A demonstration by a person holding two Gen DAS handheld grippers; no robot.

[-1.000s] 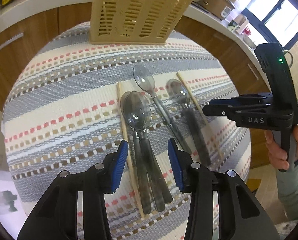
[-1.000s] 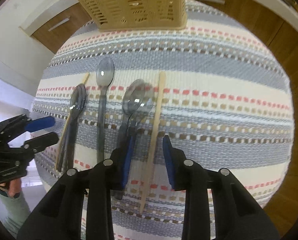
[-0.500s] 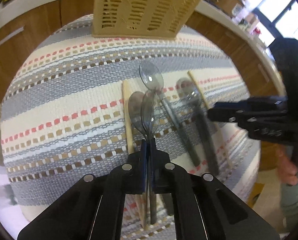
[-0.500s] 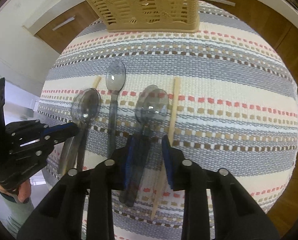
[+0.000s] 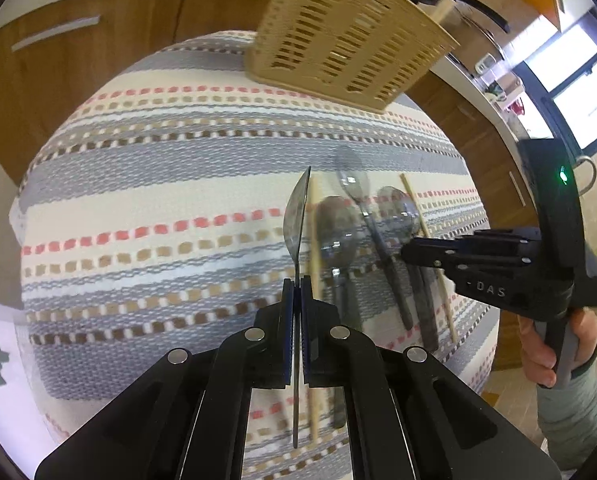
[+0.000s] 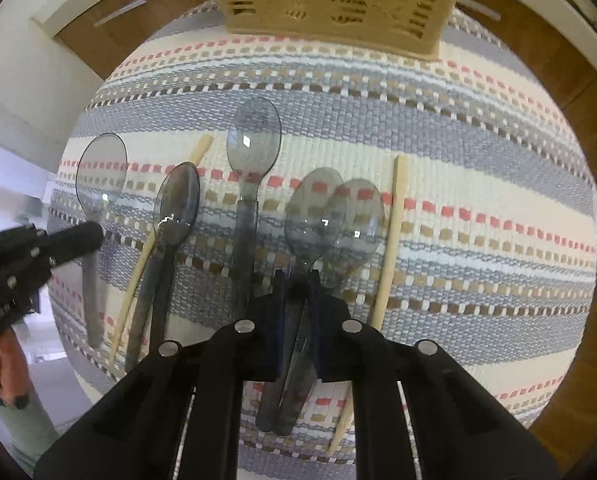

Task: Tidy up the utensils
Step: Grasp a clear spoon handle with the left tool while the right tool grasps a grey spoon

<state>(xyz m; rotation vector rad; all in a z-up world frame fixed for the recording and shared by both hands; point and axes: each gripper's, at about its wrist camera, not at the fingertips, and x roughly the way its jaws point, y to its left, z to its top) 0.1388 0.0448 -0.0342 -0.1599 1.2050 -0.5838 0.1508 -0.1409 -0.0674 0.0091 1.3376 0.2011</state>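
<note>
My left gripper is shut on the handle of a smoky clear spoon, held edge-on above the striped cloth. From the right wrist view this spoon is leftmost, by the left gripper. My right gripper is closing, and its pads press the handles of two overlapping spoons. Two more spoons lie flat beside them. One chopstick lies right of the pair, another chopstick under the left spoon. The right gripper shows at the right.
A beige slotted utensil basket stands at the far edge of the cloth. Wooden cabinets ring the round table. A hand holds the right gripper's grip off the table's right side.
My left gripper shut on one spoon of its pair, raised it and rolled it on edge, drifting left. My right gripper shifted from the chopstick onto the overlapping spoons and narrowed on their handles.
</note>
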